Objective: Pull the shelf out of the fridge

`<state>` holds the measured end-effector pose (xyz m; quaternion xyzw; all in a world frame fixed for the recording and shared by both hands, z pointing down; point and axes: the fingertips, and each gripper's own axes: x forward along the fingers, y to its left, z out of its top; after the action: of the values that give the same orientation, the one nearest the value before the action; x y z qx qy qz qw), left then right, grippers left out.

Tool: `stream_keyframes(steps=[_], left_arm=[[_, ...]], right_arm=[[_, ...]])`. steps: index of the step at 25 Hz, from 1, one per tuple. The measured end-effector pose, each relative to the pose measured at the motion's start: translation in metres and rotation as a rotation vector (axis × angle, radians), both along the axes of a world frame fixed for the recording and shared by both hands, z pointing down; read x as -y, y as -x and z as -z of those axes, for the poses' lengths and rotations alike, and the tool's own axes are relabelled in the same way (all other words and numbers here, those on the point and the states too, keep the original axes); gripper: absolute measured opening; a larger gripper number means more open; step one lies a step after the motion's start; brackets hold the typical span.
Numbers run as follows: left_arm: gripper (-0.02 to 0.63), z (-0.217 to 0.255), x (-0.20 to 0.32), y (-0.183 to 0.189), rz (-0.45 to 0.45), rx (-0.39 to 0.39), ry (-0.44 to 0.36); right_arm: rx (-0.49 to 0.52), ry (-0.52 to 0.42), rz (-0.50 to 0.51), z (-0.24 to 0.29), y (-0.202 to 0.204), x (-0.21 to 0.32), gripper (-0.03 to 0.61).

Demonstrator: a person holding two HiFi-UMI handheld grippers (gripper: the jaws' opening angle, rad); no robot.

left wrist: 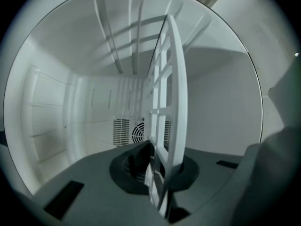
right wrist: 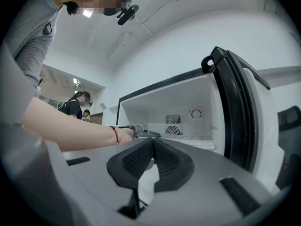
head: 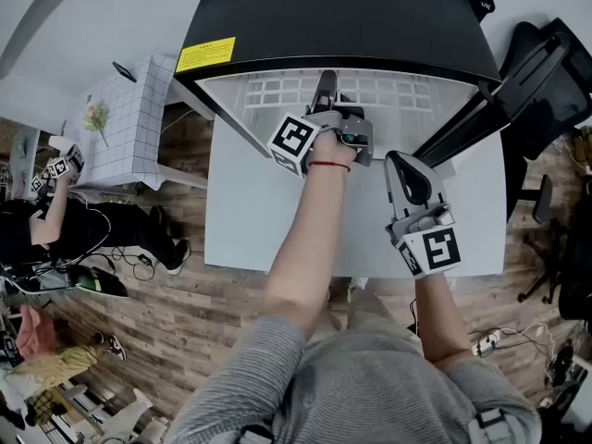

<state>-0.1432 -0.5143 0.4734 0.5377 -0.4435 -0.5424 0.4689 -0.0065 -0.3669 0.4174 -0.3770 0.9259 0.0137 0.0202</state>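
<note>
White plastic shelf (left wrist: 173, 102) is pinched at its front edge by the left hand-held gripper (left wrist: 157, 173), with the rest of the grid running straight ahead of it into the fridge (head: 333, 17). So the pull is best kept level and straight back. Any twist and it's likely to get jammed against the side walls. The right hand-held gripper (right wrist: 151, 147), pressed together on nothing, is parked off to the right over the surface (head: 250, 220). It could be brought under the shelf once that comes clear.
</note>
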Motion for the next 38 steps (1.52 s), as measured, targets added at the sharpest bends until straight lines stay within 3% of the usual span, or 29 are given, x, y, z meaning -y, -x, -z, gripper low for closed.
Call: stream_keyframes(steps=[38], left_arm=[[0.026, 0.0, -0.084, -0.016, 0.003, -0.004, -0.011]], right_arm=[[0.002, -0.031, -0.054, 0.021, -0.014, -0.057, 0.014]])
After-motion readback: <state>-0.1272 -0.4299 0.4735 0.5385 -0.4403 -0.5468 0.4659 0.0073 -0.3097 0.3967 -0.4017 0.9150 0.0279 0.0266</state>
